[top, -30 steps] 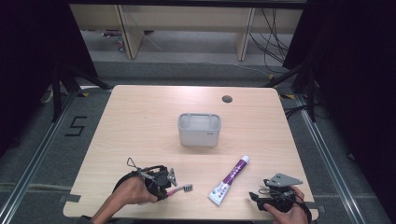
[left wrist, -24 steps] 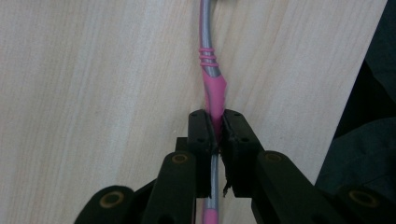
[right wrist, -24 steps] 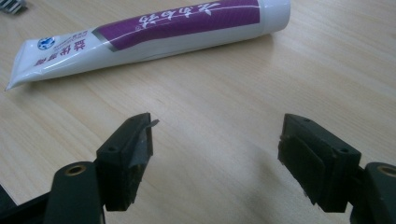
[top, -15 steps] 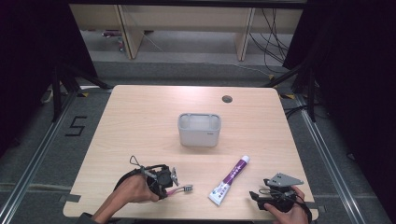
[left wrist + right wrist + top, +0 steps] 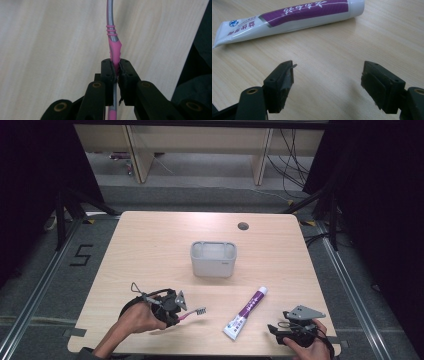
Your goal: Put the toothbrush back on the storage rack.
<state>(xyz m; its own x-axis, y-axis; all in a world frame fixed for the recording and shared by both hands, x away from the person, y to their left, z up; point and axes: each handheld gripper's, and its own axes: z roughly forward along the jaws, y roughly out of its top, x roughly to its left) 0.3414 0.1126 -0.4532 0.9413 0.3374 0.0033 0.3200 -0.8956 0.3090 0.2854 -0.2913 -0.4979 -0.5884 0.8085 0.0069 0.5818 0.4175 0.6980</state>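
My left gripper at the table's front left is shut on a pink and grey toothbrush, whose bristled head points right. In the left gripper view the two jaws pinch the pink handle of the toothbrush just above the wood, the left gripper closed tight on it. A white and purple toothpaste tube lies flat at front centre-right. My right gripper rests near the front right edge, open, with nothing between its jaws. In the right gripper view the toothpaste tube lies beyond the right gripper.
A grey rectangular bin stands at the middle of the table. A round cable hole sits near the far edge. The wooden table ends just behind both hands; dark floor and shelving lie around it.
My left hand with the toothbrush has shifted slightly toward the right. The right gripper has stayed where it was.
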